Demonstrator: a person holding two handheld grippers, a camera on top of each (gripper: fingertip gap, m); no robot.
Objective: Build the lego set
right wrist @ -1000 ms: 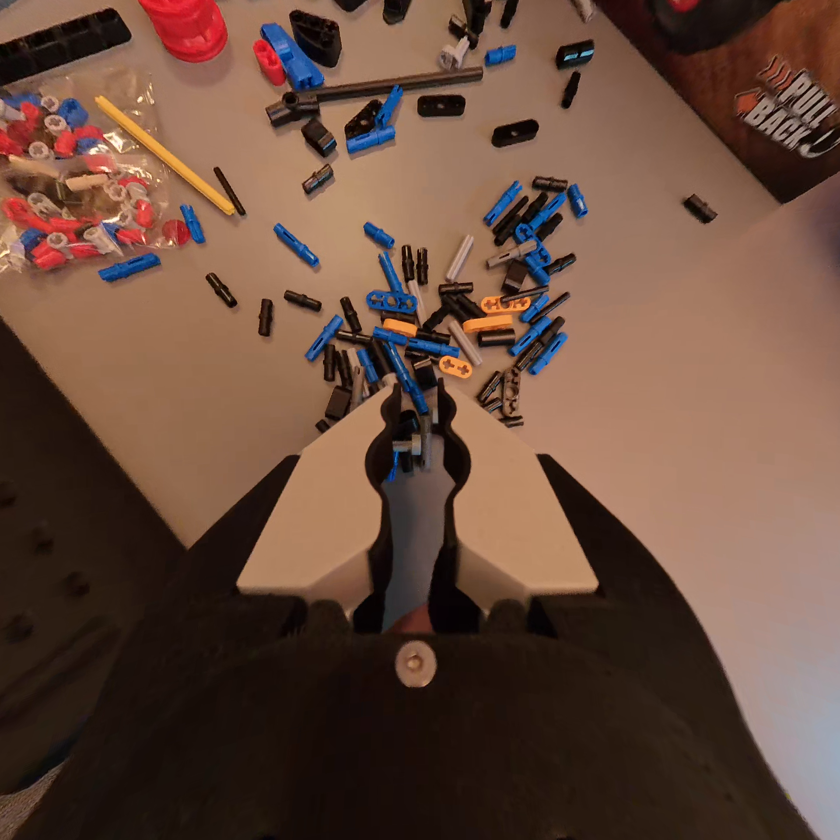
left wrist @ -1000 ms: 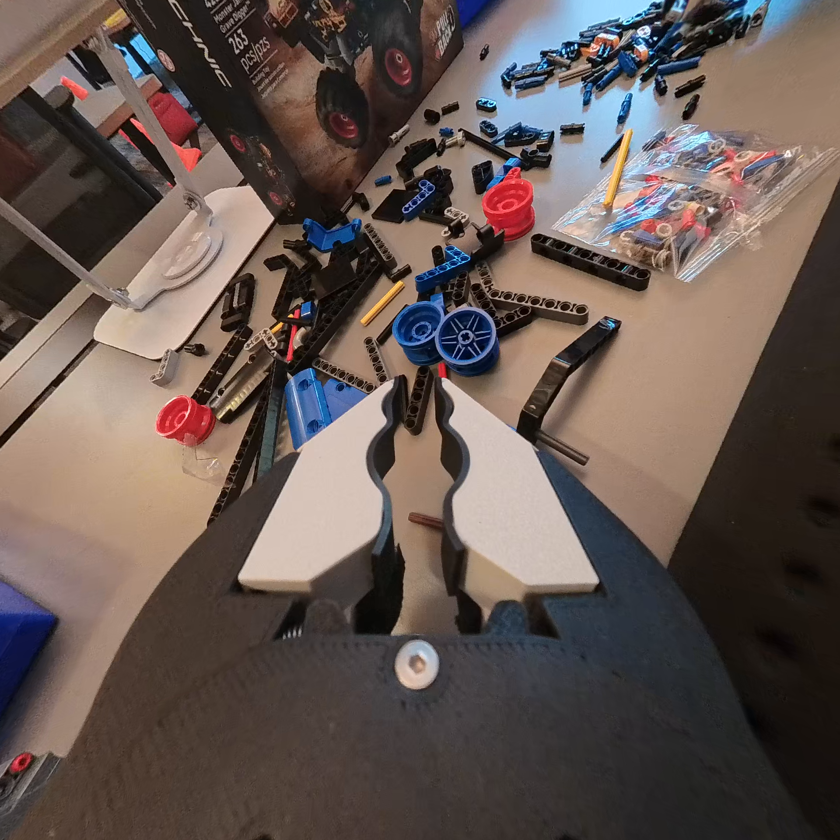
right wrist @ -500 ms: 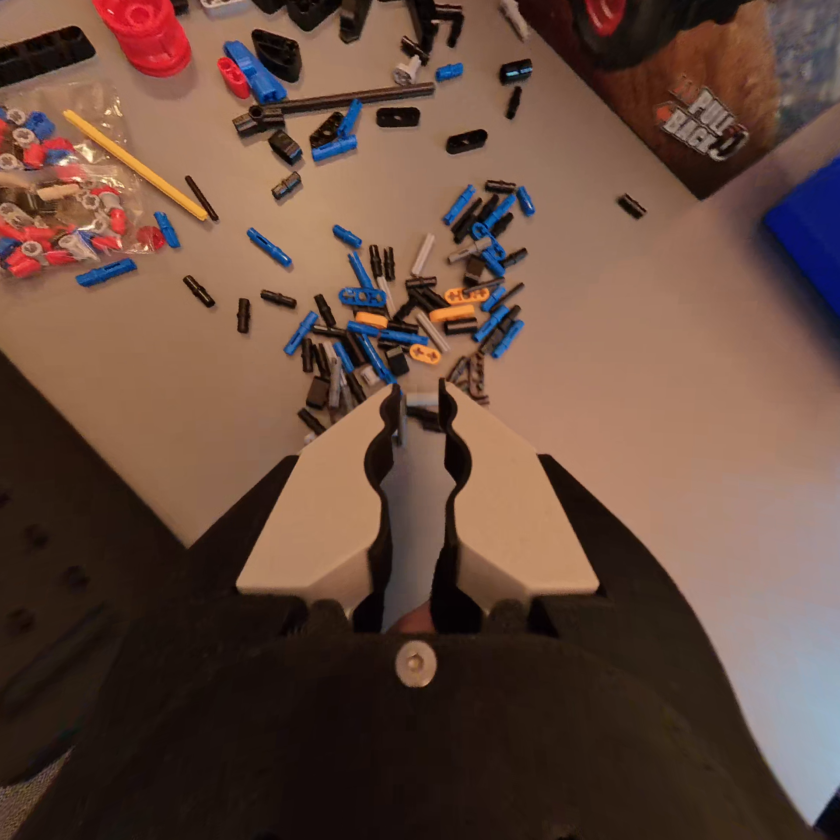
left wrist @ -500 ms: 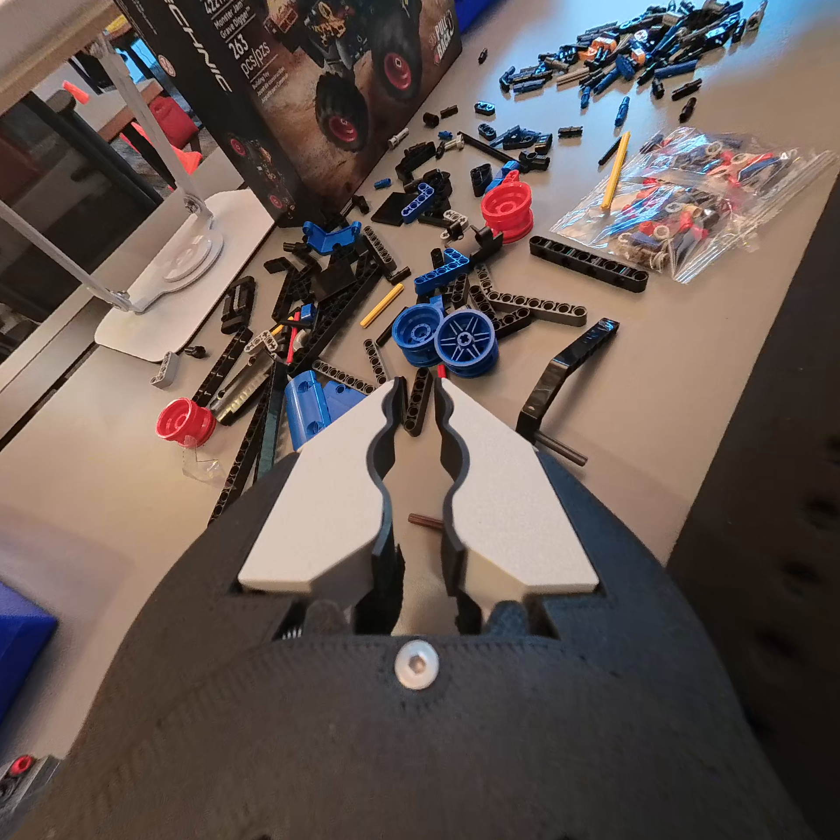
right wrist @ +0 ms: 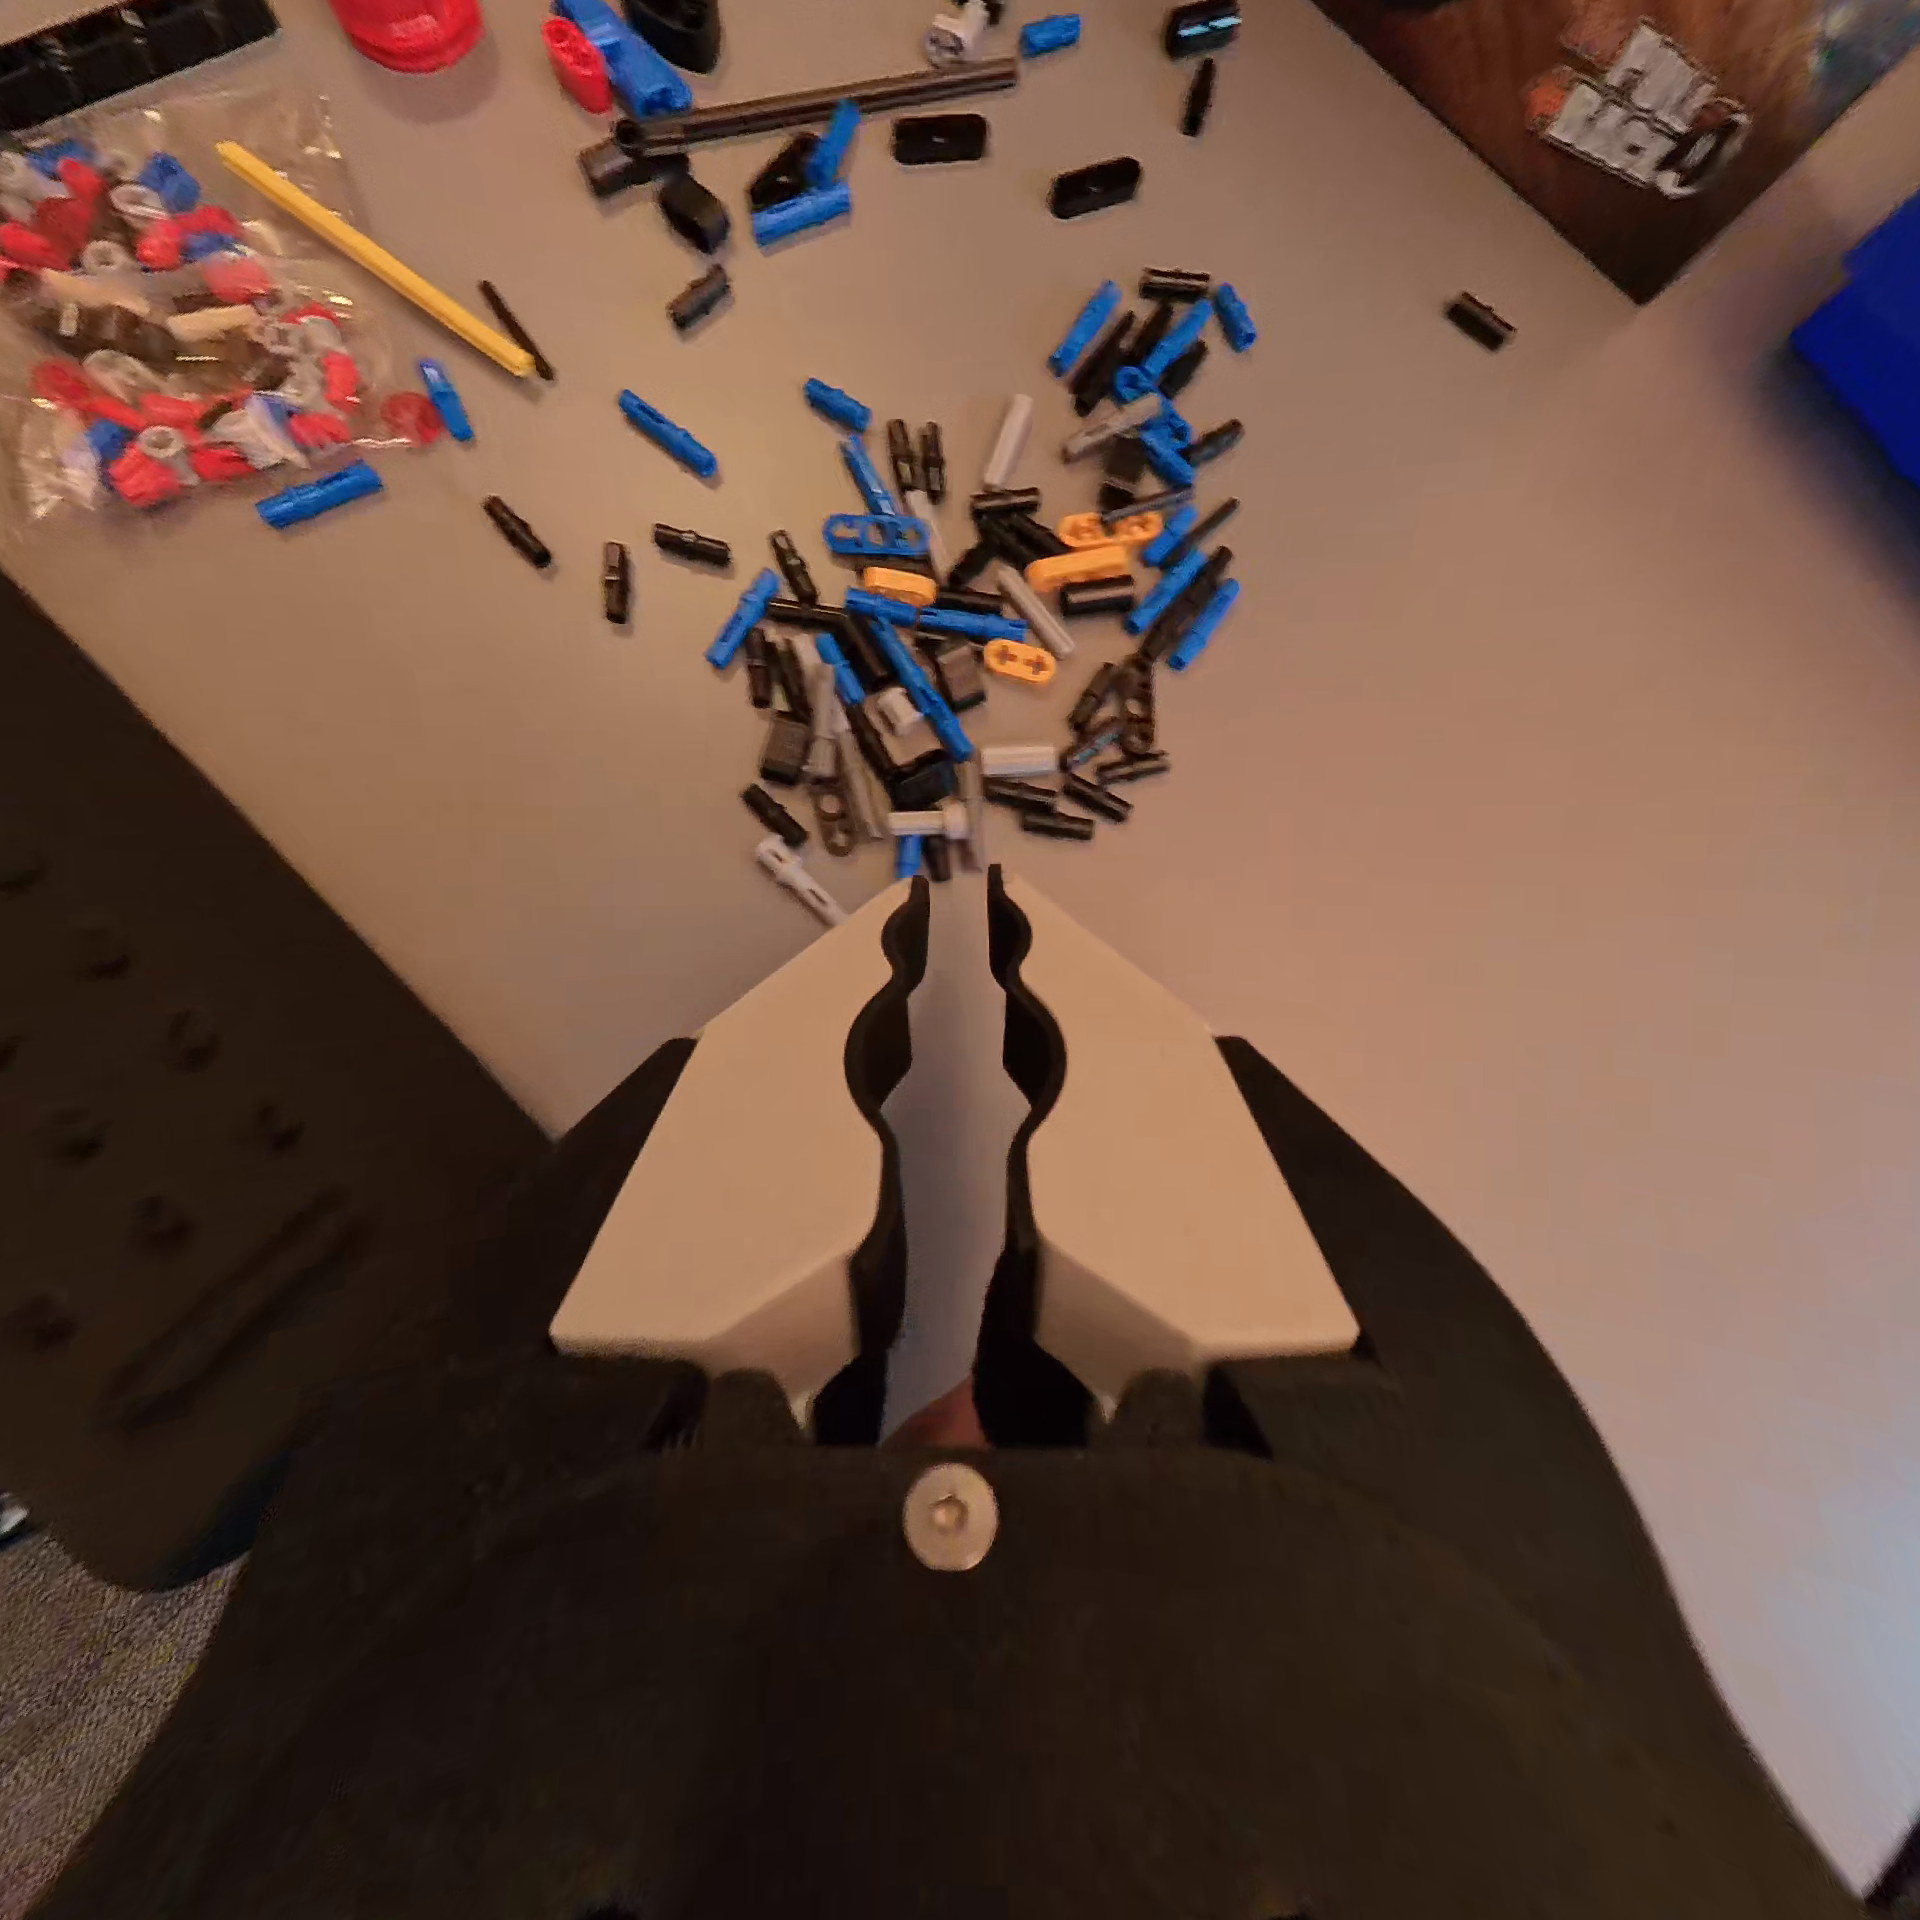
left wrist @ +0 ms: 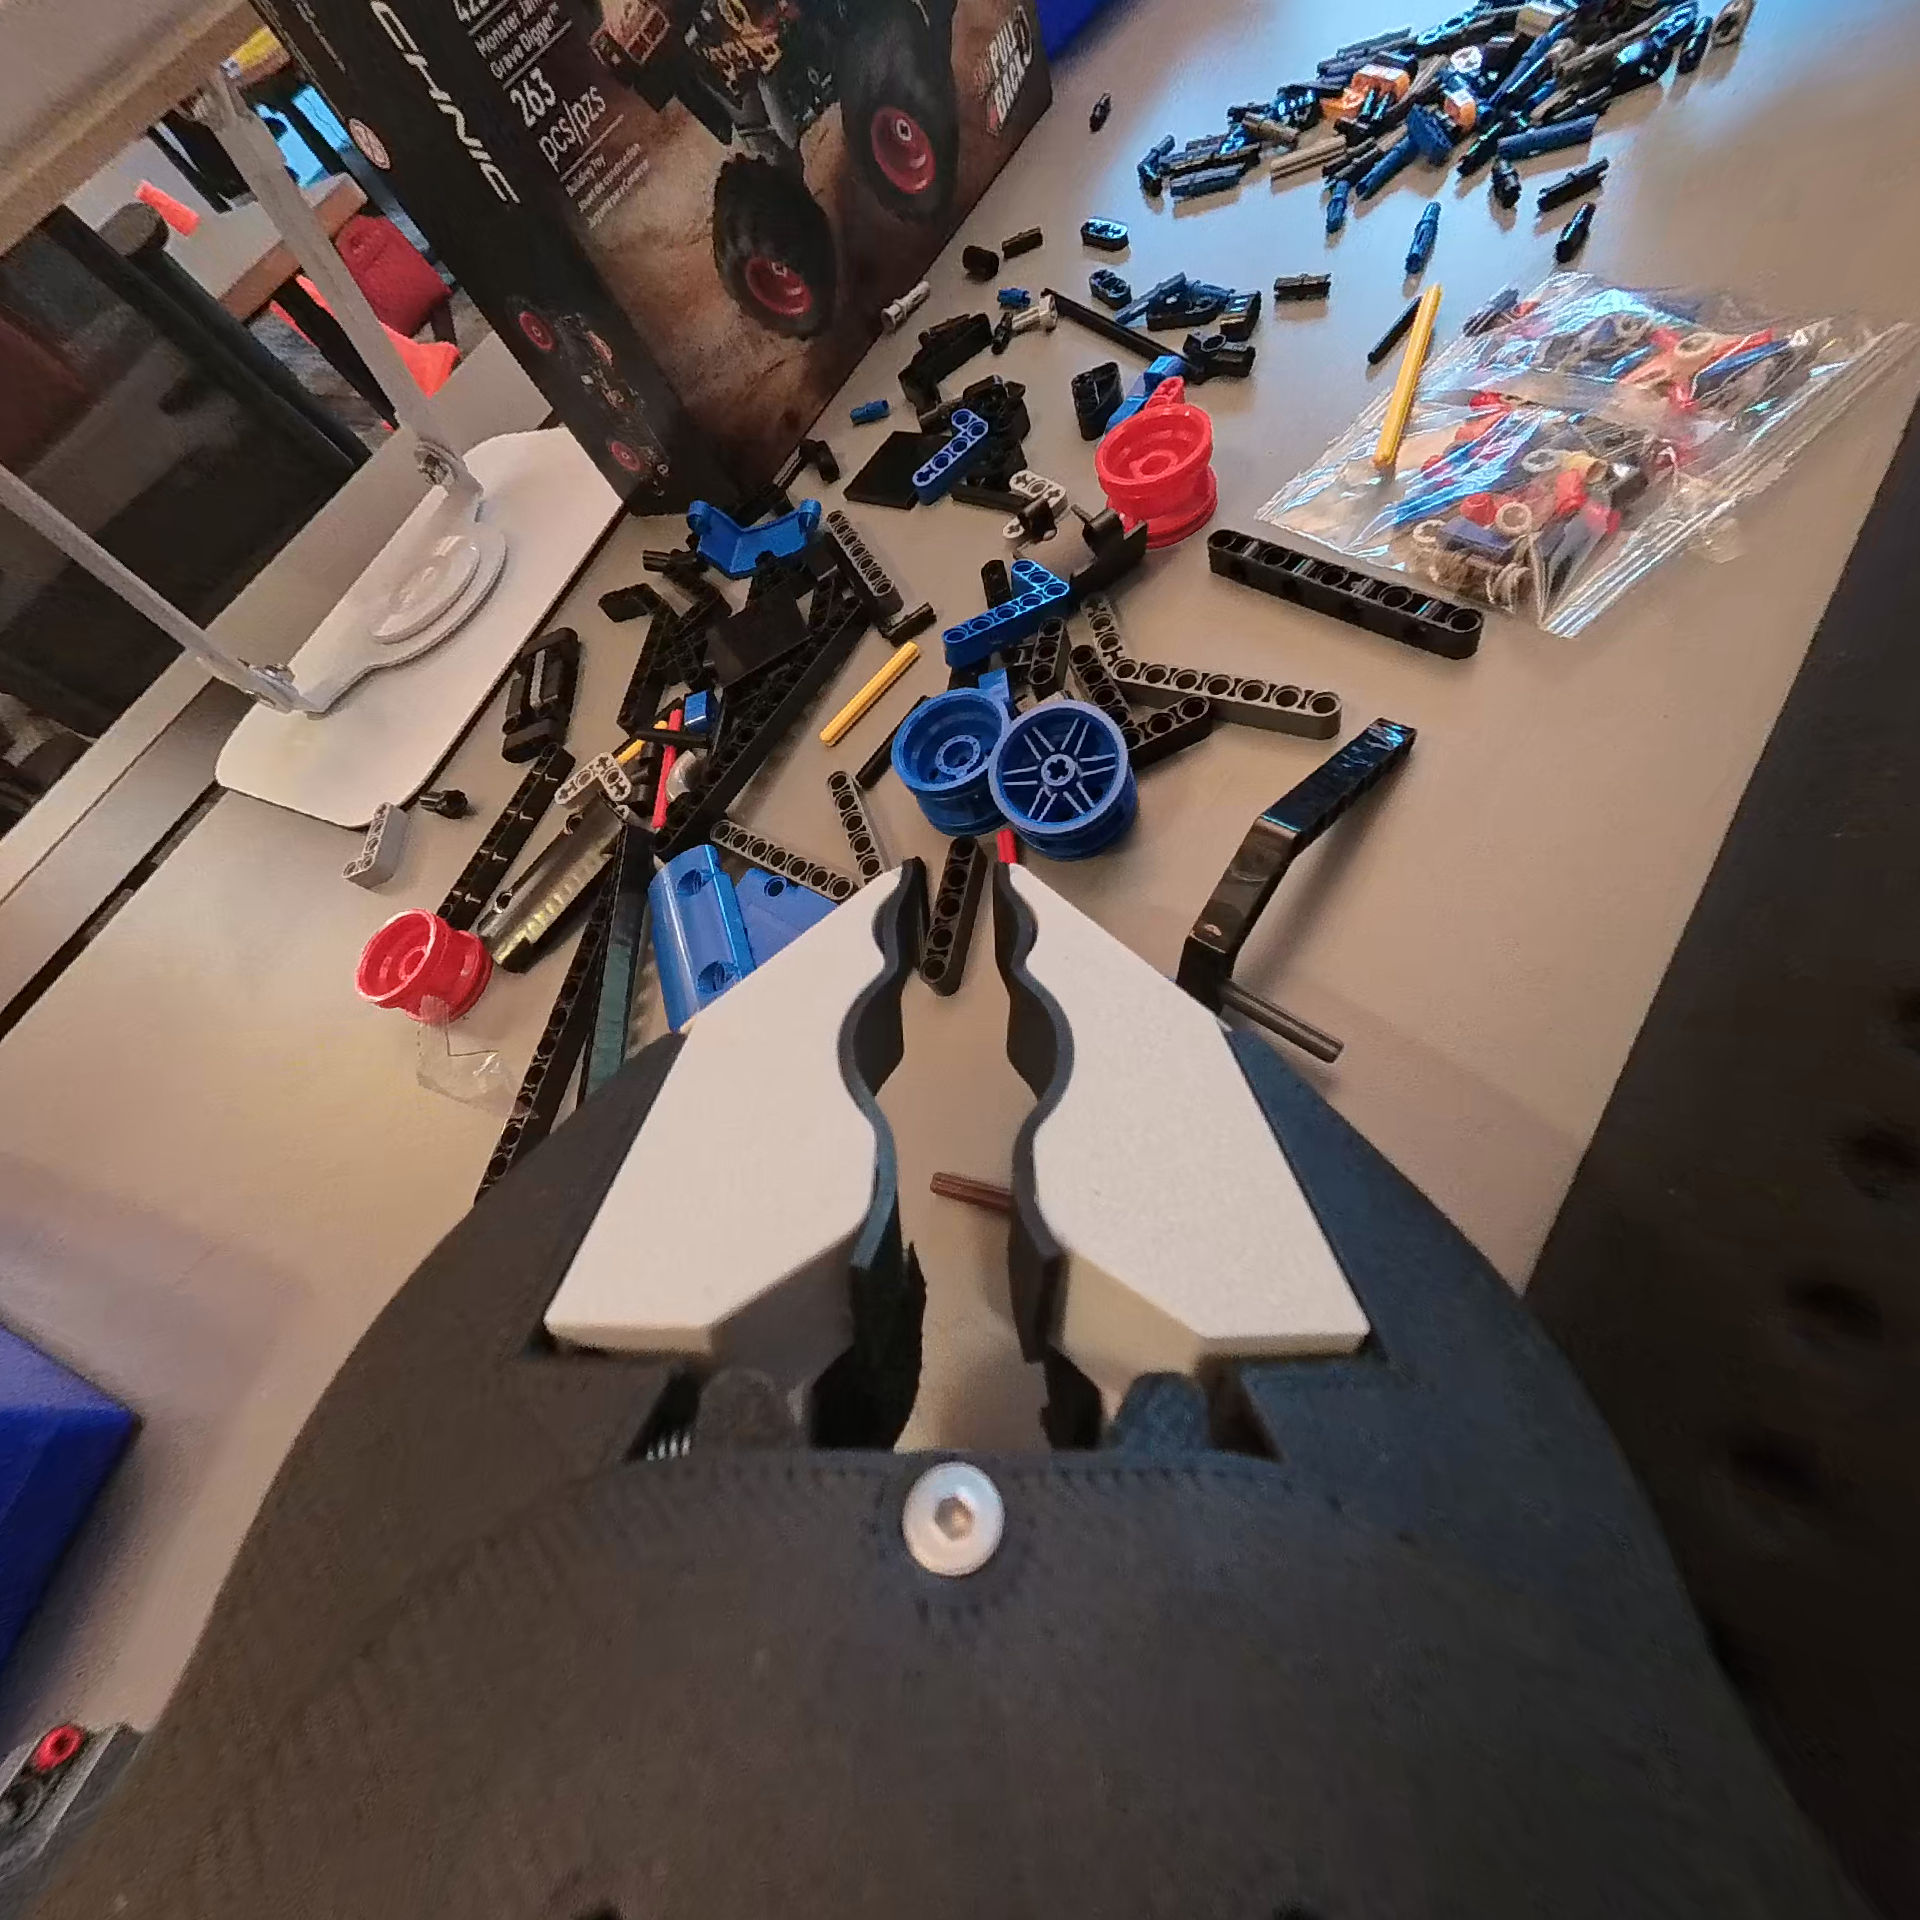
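Observation:
Loose Lego Technic parts lie on a grey table (left wrist: 1455, 935). In the left wrist view my left gripper (left wrist: 956, 878) is slightly open and empty, hovering over a short black beam (left wrist: 951, 920), just short of two blue wheels (left wrist: 1013, 774). A brown axle (left wrist: 971, 1195) lies on the table under its fingers. In the right wrist view my right gripper (right wrist: 951, 883) is slightly open and empty, its tips just short of the near edge of a pile of blue, black, grey and orange pins (right wrist: 966, 644).
The set's box (left wrist: 675, 208) stands at the back left beside a white stand base (left wrist: 416, 623). A clear bag of parts (left wrist: 1590, 436), a red wheel (left wrist: 1155, 473) and a long black beam (left wrist: 1345, 592) lie ahead. The table's edge runs along the right (left wrist: 1621, 1039). One gripper's finger ends stand about 35 centimetres off the other's. The brown axle (left wrist: 971, 1195) is about 6 centimetres from my left fingertips and 40 centimetres from my right.
My right gripper has drawn back from the pin pile: its tips were over the pile's near pieces and now stand clear of them. The left gripper has hardly moved.

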